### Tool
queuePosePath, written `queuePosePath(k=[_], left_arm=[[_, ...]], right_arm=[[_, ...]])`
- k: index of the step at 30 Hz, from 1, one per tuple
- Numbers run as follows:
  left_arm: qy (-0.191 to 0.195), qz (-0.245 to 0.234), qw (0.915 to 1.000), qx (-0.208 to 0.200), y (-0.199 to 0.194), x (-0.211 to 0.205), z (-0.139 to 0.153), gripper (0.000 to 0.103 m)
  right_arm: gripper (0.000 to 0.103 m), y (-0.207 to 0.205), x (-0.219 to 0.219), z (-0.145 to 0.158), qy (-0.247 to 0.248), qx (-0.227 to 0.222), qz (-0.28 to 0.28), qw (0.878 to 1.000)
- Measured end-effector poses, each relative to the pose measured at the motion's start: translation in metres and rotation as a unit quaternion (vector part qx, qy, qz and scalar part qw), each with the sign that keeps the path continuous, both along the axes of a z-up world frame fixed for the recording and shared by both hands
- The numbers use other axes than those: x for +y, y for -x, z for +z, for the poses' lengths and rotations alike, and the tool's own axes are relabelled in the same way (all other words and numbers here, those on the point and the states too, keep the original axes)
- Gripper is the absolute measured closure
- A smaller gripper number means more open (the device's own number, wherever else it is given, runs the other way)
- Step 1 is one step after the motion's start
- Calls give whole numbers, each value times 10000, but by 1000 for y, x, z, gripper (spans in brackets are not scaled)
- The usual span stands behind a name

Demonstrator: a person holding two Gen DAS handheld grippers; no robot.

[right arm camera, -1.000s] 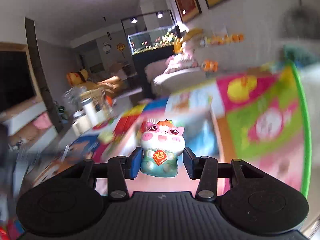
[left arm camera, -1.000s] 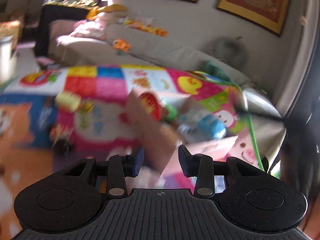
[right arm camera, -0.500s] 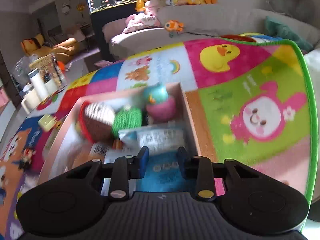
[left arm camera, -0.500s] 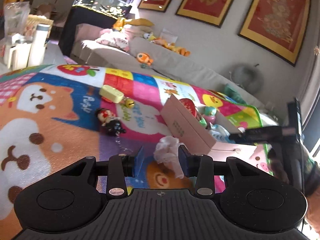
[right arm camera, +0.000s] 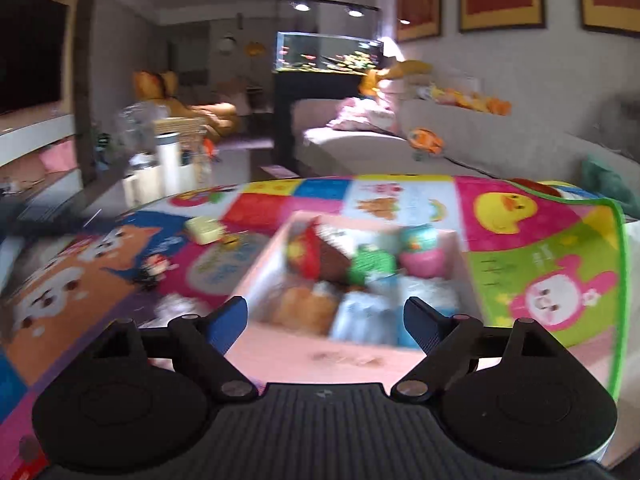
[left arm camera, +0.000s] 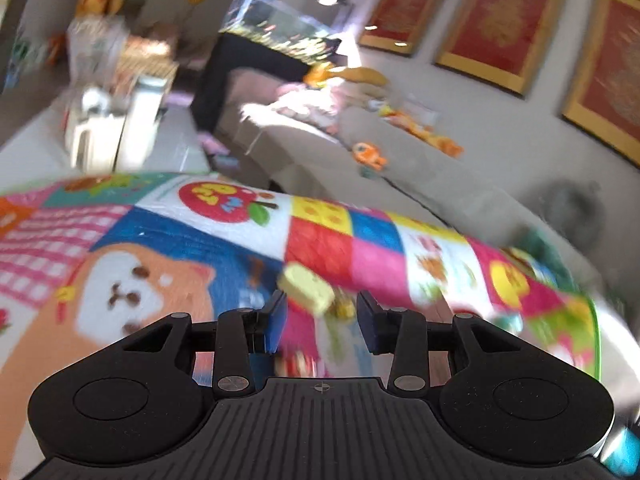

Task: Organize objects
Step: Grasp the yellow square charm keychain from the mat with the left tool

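Observation:
A pink cardboard box point(right arm camera: 348, 356) full of small toys lies on the colourful play mat point(right arm camera: 520, 248). My right gripper point(right arm camera: 326, 316) is wide open and empty, just above the box's near wall. My left gripper point(left arm camera: 322, 320) is open and empty, low over the mat, with a pale yellow case point(left arm camera: 306, 286) lying beyond its fingertips. The same yellow case point(right arm camera: 204, 229), a small dark figurine point(right arm camera: 154, 268) and a crumpled white tissue point(right arm camera: 176, 306) lie on the mat left of the box. The left view is blurred.
A grey sofa point(right arm camera: 460, 148) with soft toys runs behind the mat. A fish tank point(right arm camera: 324, 54) on a dark stand is at its far end. White bottles point(right arm camera: 168, 168) stand on the floor at the left. The mat's green edge point(right arm camera: 622, 280) is at the right.
My right gripper has let go of the pig figurine into the box, opened wide and drawn back. My left gripper has swung from the box to the tissue and on toward the yellow case.

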State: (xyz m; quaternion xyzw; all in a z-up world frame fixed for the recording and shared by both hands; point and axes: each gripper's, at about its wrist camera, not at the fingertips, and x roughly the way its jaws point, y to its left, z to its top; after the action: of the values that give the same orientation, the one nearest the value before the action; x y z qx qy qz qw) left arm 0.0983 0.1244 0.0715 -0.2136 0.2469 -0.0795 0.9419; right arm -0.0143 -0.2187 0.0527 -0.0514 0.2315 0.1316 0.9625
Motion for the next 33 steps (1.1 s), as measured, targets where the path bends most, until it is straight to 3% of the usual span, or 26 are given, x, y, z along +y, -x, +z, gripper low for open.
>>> queuePosePath(k=[2, 7, 13, 18, 24, 27, 30, 33], left_arm=[[238, 133, 9993, 266, -38, 1, -2, 61], [31, 268, 9978, 607, -110, -17, -18, 61], [-454, 24, 9921, 1168, -142, -46, -41, 62], [-569, -965, 9837, 1409, -109, -67, -41, 62], [-841, -1943, 9653, 1528, -30, -85, -43, 69], [-685, -2288, 9597, 1482, 10, -82, -40, 69], [-603, -2166, 9677, 1140, 45, -69, -28, 69], [-453, -1669, 9805, 933, 55, -49, -18, 69]], right_arm=[[17, 9, 7, -12, 51, -70, 26, 10000], [17, 17, 8, -38, -271, 120, 9, 9996], [8, 20, -6, -41, -709, 39, -84, 9974], [8, 18, -11, -41, -848, 97, -102, 9963], [1, 17, -9, -41, -819, 195, -90, 9964], [0, 17, -8, -42, -790, 205, -98, 9966], [0, 17, -4, -42, -700, 252, -99, 9972], [0, 17, 2, -42, -499, 267, -143, 9983]])
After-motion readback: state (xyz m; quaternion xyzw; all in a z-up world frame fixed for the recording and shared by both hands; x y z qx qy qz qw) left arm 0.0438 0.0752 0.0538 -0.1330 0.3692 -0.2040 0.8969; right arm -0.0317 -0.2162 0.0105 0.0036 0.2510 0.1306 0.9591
